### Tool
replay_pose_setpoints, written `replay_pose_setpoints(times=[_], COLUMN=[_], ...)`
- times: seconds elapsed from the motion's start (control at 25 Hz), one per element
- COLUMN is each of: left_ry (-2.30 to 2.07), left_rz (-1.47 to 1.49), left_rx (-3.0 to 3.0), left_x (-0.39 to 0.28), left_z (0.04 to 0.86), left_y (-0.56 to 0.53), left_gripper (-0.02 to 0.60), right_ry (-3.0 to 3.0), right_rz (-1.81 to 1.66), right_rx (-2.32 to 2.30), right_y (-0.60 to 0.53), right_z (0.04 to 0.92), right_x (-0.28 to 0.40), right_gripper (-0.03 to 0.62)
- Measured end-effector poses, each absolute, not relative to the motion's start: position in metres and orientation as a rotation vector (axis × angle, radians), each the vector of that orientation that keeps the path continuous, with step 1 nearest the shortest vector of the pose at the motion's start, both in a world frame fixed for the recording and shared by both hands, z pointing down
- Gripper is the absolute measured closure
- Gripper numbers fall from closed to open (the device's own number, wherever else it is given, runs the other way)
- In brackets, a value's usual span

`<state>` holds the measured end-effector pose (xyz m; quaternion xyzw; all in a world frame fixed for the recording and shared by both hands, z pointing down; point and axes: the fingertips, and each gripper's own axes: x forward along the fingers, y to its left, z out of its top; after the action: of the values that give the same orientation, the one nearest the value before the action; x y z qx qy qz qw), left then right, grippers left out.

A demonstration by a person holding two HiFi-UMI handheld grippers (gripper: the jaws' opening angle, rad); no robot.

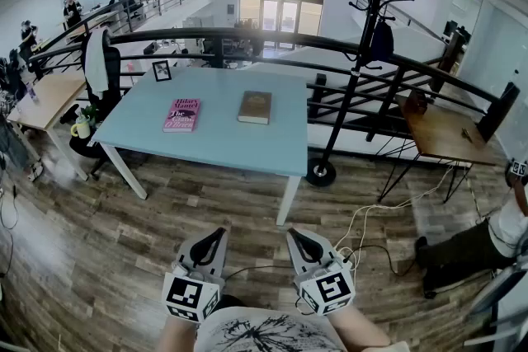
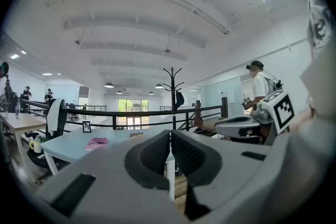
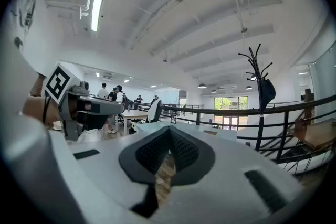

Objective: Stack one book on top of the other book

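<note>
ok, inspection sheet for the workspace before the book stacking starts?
Surface: light blue table, standing on a wood floor.
Job's things: pink book and brown book lie flat side by side, apart, not stacked.
Clutter: small picture frame upright near the table's far left corner.
Grippers: left claw and right claw both shut, empty, held level, well short of the table.
Cables: loose cables on the floor right of the table.
Surroundings: black railing behind the table, coat rack at its right end, wooden side table further right, people at desks far left.
</note>
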<state>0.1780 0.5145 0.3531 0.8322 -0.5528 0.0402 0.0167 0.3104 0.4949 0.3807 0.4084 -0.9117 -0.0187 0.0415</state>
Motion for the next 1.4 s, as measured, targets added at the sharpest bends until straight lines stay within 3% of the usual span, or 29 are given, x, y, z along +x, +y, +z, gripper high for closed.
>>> replay_pose_setpoints(times=[0.8, 1.16, 1.4], left_ry=[-1.675, -1.648, -1.620], left_rz=[0.172, 0.203, 0.158], left_rx=[2.579, 2.567, 2.539], left_x=[0.181, 0.134, 0.067], left_z=[0.385, 0.398, 0.401], left_y=[0.501, 0.426, 0.327], left_gripper=[0.568, 0.568, 0.568], right_ry=[-2.782, -2.763, -2.711], right_rz=[0.032, 0.092, 0.148], right_rx=[1.293, 1.272, 1.343], right_y=[0.479, 0.408, 0.313], right_z=[0.404, 0.427, 0.435], right_x=[0.314, 0.262, 0.206], right_gripper=[0.602, 0.602, 0.602])
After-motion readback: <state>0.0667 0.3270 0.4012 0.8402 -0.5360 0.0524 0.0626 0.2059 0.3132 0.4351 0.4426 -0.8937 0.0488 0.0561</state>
